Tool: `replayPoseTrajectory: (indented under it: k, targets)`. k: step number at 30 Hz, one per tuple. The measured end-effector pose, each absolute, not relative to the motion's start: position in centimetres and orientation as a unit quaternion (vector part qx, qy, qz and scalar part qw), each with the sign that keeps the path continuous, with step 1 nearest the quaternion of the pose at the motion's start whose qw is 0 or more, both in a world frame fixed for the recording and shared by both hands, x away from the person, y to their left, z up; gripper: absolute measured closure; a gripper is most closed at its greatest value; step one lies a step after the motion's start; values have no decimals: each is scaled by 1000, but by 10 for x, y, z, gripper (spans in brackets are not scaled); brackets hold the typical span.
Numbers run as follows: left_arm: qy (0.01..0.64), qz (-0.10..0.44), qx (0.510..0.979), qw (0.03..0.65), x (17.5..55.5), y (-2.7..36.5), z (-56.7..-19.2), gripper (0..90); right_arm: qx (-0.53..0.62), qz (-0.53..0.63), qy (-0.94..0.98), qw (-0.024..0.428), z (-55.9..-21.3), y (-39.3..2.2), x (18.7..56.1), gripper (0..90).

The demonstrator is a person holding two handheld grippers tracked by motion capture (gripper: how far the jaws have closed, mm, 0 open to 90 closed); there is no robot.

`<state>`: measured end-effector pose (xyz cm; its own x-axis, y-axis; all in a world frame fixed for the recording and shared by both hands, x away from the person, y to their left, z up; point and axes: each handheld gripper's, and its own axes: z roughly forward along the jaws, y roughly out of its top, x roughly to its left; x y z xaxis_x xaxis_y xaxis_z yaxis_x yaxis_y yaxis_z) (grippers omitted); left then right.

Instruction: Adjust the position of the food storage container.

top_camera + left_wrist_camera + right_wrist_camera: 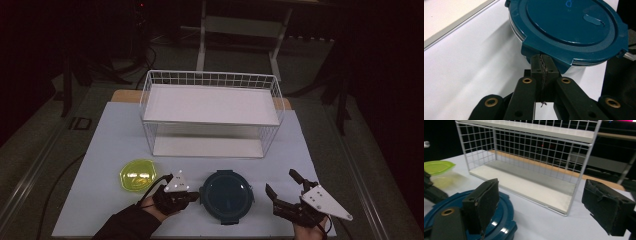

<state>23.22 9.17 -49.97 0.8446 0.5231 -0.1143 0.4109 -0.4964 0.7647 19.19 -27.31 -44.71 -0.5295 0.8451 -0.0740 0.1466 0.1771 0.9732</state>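
A round dark-blue lidded container (226,196) sits at the table's front middle. My left gripper (192,195) lies at its left rim, jaws shut. In the left gripper view the left gripper (541,58) has its serrated pads pressed together, their tips tucked under a latch tab of the container's lid (569,27); whether the tab is pinched is hidden. My right gripper (280,181) stands open just right of the container. In the right gripper view the right gripper (541,192) has its jaws wide apart with nothing between them, the left one over the lid's edge (504,210).
A white wire two-shelf rack (210,75) stands behind the container, and its lower shelf (524,185) is bare. A yellow-green lidded container (137,175) lies front left, also the yellow-green container (437,167) in the right gripper view. A pale mat (110,145) covers the table.
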Motion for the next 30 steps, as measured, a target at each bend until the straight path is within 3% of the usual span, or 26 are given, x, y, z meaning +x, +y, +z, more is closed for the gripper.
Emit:
replayPoseTrajectory:
  k: [5, 6, 8, 10, 15, 20, 23, 30]
  targets:
    - [275, 60, 849, 447, 230, 99, -488, 681, 367, 528, 706, 297, -447, -274, 194, 149]
    - [275, 60, 849, 447, 230, 99, -488, 608, 367, 528, 707, 295, -447, -274, 195, 153]
    - [289, 46, 833, 469, 229, 103, -483, 534, 360, 530, 708, 296, -448, -273, 194, 151]
    - [297, 30, 823, 483, 230, 105, -481, 380, 354, 525, 712, 304, -448, -271, 193, 138]
    - [305, 9, 802, 514, 230, 109, -473, 153, 338, 518, 724, 306, -451, -263, 193, 117]
    - [305, 14, 801, 514, 229, 109, -468, 140, 336, 510, 735, 293, -452, -258, 195, 109]
    - [316, 19, 805, 502, 228, 107, -469, 140, 339, 507, 748, 263, -451, -258, 199, 152]
    - [335, 19, 795, 505, 230, 107, -471, 140, 334, 530, 747, 222, -448, -263, 204, 134]
